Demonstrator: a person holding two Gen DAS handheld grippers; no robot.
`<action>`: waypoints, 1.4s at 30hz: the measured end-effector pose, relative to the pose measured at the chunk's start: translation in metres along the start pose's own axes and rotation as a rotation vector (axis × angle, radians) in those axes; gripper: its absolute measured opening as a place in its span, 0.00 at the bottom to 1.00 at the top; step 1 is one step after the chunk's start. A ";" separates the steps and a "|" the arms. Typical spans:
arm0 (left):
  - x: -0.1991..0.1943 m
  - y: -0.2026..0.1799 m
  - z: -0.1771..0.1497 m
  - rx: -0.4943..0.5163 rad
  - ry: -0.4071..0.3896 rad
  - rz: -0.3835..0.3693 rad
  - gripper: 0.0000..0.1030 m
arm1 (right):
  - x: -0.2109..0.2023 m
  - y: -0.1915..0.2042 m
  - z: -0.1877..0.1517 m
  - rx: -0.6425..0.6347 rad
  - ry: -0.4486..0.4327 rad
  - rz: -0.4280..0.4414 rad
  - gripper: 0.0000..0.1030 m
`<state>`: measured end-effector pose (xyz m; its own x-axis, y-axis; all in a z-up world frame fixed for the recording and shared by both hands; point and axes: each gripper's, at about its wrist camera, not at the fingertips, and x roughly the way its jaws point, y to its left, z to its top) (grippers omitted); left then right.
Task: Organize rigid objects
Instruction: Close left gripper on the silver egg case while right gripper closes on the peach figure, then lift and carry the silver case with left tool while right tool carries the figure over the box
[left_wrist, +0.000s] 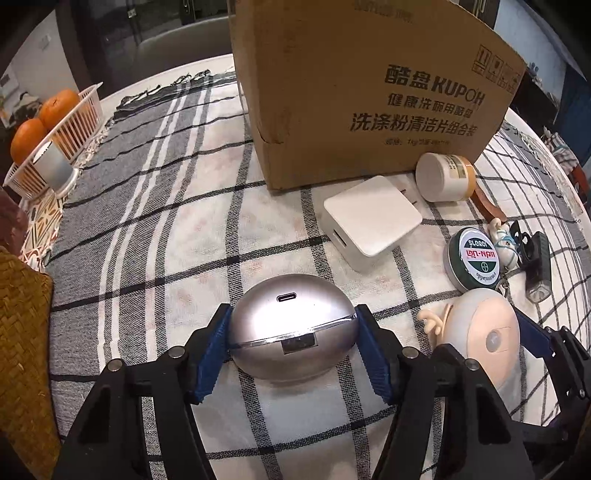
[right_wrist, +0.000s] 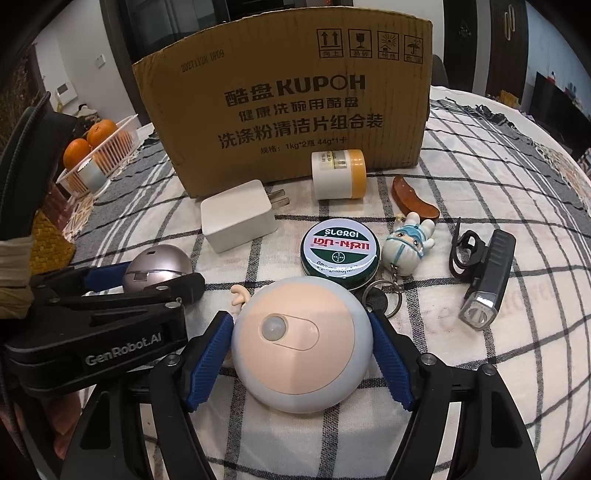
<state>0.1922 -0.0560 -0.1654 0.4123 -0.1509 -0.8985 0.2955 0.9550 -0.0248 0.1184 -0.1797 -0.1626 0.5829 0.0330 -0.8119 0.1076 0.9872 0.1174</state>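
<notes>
Across the table's checked cloth (right_wrist: 461, 332) we see a cardboard box (right_wrist: 288, 110) at the far edge and a basket (left_wrist: 70, 129) of oranges (left_wrist: 59, 107) at the far-left edge. Our left gripper (left_wrist: 293, 347) has its jaws grasping the silver case (left_wrist: 291, 328) near the front edge; our right gripper (right_wrist: 301, 354) has its jaws flanking the round night light (right_wrist: 301, 343), contact unclear.

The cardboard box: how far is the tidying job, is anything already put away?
Nothing shows as put away; the cardboard box interior is hidden. In hand: the left gripper brackets the silver egg-shaped case, the right gripper the round sensor light, both on the cloth. Left: charger, jar, green tin, keychain figure, flashlight.
</notes>
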 end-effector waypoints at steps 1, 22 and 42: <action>-0.001 0.001 0.000 -0.001 -0.001 -0.001 0.62 | 0.000 0.000 0.000 0.002 -0.001 0.001 0.72; -0.075 0.012 -0.026 -0.059 -0.157 0.058 0.62 | -0.045 -0.004 0.005 -0.001 -0.100 0.024 0.72; -0.153 -0.009 0.011 -0.055 -0.384 0.075 0.62 | -0.118 -0.021 0.056 0.005 -0.297 0.050 0.72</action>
<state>0.1359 -0.0439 -0.0232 0.7265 -0.1545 -0.6696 0.2099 0.9777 0.0021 0.0922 -0.2134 -0.0370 0.7975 0.0334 -0.6024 0.0765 0.9848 0.1559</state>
